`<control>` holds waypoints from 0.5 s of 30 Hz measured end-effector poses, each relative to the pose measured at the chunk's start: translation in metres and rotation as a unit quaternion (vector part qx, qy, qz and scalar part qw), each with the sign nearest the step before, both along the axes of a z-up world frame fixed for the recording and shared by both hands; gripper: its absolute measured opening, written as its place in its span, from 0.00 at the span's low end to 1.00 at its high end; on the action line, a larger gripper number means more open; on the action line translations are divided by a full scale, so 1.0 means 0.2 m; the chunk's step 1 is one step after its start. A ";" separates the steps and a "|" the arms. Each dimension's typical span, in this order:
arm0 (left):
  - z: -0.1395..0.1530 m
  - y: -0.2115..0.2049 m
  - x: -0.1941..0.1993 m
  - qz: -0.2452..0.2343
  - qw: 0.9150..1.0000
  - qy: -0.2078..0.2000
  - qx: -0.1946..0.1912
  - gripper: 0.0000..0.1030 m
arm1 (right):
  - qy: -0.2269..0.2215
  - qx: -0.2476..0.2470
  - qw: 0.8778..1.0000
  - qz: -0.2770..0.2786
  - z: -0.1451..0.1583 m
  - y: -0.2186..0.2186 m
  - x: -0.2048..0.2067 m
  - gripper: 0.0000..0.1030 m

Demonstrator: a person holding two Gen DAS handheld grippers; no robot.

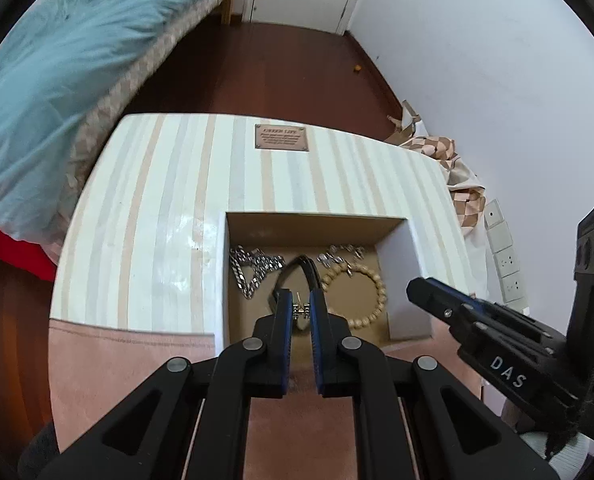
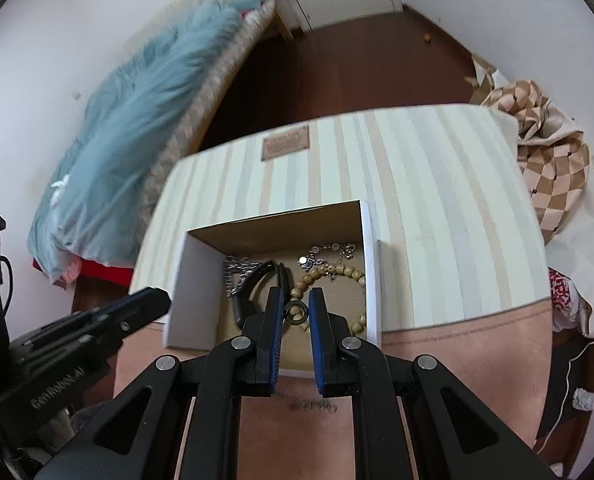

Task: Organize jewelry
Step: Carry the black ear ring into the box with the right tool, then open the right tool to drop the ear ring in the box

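The left tool [image 1: 300,304] sits at lower centre of the left wrist view, its blue-padded jaws narrowed onto a small silver-and-gold clasp [image 1: 300,309] of the black band [image 1: 303,266]. The band loops upward inside the open cardboard box [image 1: 313,226], which rests on the striped tabletop [image 1: 157,200]. Left of the band in the box lies a silver chain [image 1: 253,268]; to its right a wooden bead bracelet [image 1: 361,294], with a thinner silver charm chain [image 1: 343,254] above that.

In the right wrist view, the right tool [image 2: 295,310] is at lower centre over the same box [image 2: 195,276], its jaws narrowly apart with a small dark ring [image 2: 295,309] between them; whether both pads touch the ring, I cannot tell. A brown plaque [image 2: 285,143] lies on the tabletop beyond the box.
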State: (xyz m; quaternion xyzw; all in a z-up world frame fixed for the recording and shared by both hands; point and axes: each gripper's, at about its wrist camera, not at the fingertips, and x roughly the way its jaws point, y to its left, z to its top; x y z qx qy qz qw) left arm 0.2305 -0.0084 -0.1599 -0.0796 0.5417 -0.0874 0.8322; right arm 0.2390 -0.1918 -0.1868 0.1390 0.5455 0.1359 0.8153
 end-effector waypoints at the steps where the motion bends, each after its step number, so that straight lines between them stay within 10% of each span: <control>1: -0.01 0.00 0.02 -0.001 1.000 0.004 0.001 0.06 | 0.012 -0.005 1.000 0.007 -0.03 0.02 0.04 0.13; 9: -0.09 0.03 0.18 0.013 0.998 0.061 0.016 0.14 | 0.069 -0.029 0.997 0.022 -0.14 0.04 0.15 0.14; 13: -0.04 0.05 0.17 0.025 0.998 0.035 0.041 0.78 | 0.066 -0.037 0.997 0.019 -0.11 0.01 0.15 0.34; 15: -0.02 0.06 0.15 0.028 0.998 0.024 0.045 0.78 | 0.062 -0.038 0.997 0.018 -0.09 0.00 0.14 0.34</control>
